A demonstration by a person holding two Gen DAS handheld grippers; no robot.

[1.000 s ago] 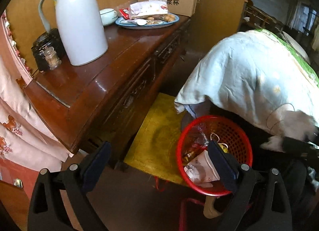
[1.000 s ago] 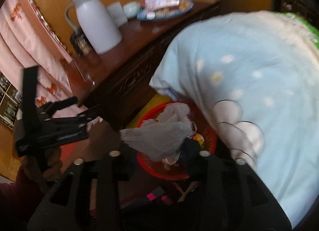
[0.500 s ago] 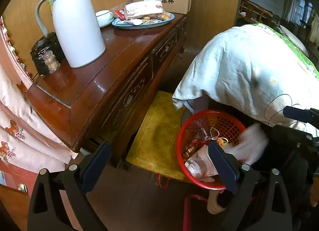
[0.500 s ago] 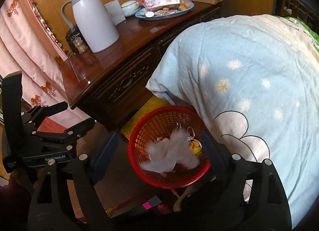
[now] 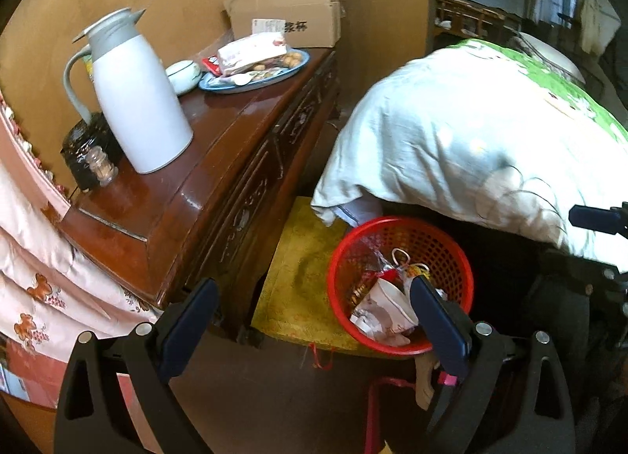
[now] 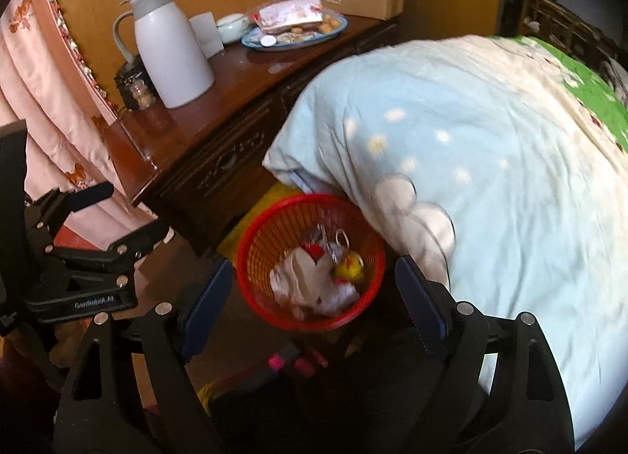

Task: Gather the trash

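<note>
With both the right gripper (image 6: 310, 293) and left gripper (image 5: 314, 316) wide-jawed and empty above the red basket (image 6: 251, 242), a drop looks finished; next, seek more trash.

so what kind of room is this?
Most likely a lived-in bedroom at home: a pale blue quilt with a green patterned edge heaped beside a carved dark wooden sideboard holding a white thermos jug, with a red plastic mesh wastebasket between them.

We saw the wooden sideboard (image 5: 235, 148) up left of our tongs, carrying a thermos (image 5: 137, 101) and a snack plate (image 5: 255, 73).
</note>
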